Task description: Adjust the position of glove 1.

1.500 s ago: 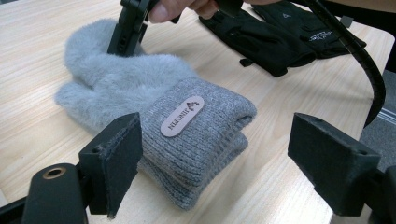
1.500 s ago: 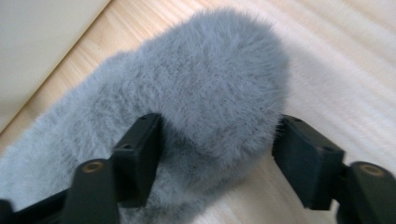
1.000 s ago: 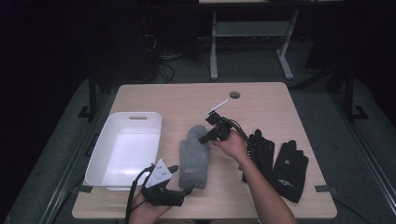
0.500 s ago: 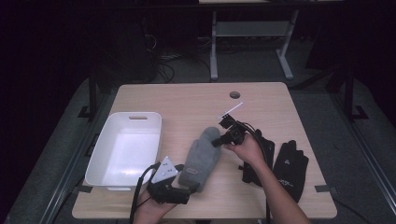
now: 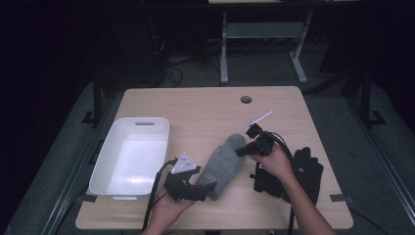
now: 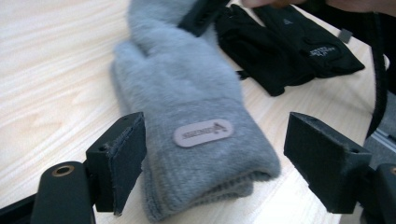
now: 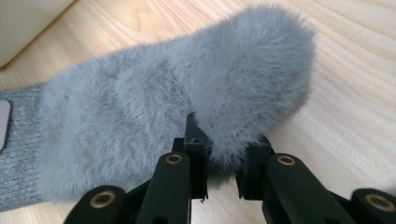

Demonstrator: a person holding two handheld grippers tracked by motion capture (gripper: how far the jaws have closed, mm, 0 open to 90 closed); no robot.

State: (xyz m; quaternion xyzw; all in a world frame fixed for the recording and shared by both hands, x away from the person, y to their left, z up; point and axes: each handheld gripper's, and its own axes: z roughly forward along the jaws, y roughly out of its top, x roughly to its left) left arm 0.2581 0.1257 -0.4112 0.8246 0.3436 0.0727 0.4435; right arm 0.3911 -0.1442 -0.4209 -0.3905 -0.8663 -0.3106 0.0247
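This looked like a lab or recording room rather than a home. A plain pale wooden tabletop (image 5: 205,110) with a round cable hole (image 5: 245,99) stood alone on grey floor, its surroundings kept dark. Loose cables (image 5: 171,73) lay on the floor behind it, beside the metal legs of another bench (image 5: 225,54). Strips of tape (image 5: 339,198) marked the floor by its corners.

One grey mitten (image 5: 224,164), two black gloves (image 5: 293,174), one white tub (image 5: 131,159), two grippers.
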